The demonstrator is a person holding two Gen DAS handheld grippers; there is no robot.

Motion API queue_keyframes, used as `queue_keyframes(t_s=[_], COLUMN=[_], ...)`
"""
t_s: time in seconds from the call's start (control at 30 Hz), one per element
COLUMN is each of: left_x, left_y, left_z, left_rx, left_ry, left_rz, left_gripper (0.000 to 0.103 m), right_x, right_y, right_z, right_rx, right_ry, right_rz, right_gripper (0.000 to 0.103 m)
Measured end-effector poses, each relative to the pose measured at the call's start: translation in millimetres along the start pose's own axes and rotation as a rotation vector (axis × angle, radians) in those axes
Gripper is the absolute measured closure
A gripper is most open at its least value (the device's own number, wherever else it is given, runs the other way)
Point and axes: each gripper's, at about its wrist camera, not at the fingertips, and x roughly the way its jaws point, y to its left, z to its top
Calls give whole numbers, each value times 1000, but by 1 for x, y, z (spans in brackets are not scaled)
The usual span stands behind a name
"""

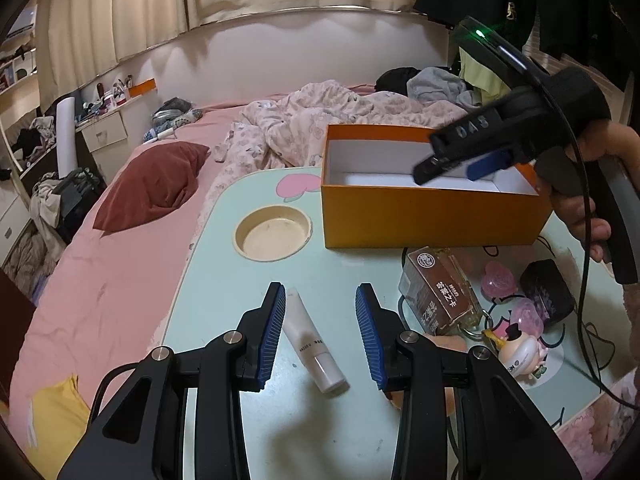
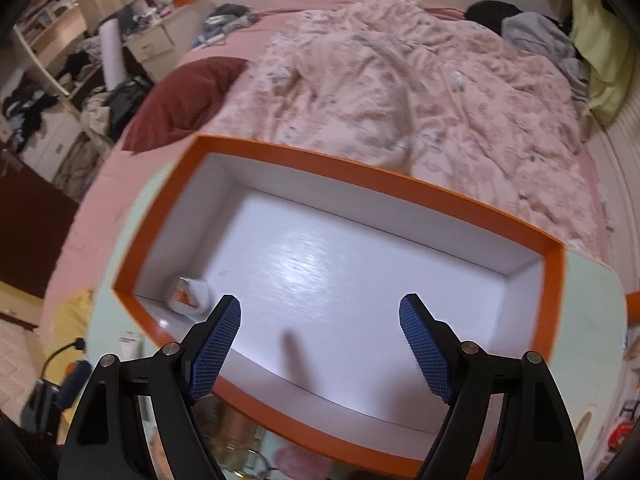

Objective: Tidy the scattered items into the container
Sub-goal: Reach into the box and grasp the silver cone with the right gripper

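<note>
The white tube (image 1: 314, 346) is seen lying on the tabletop (image 1: 224, 240) between the spread, empty pads of the left gripper (image 1: 320, 336), its long axis diagonal; the right gripper (image 2: 320, 344) is held spread and empty over the orange box (image 2: 360, 178).

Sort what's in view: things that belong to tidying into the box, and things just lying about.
Job:
orange box
white tube
brown packet
pink hearts
small figurine
black pouch
small item already in the box

Lying about:
red pillow
quilt
clothes
</note>
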Motion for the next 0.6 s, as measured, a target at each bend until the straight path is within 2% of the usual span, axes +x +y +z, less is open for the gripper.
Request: queue_keyframes(t_s=[0.17,0.37,0.6], left_x=[2,0,-1], left_y=[1,5,6], left_z=[-1,-1,-1], left_rx=[-3,-14,-9], left_ry=[10,8,8], left_rz=[5,8,8], left_gripper=[65,65,65], right_x=[7,20,34], right_y=[24,49,54], right_z=[10,17,24], right_rx=[-26,-58,-57], right_ry=[18,58,107], right_rz=[106,186,183], right_gripper=[21,21,21])
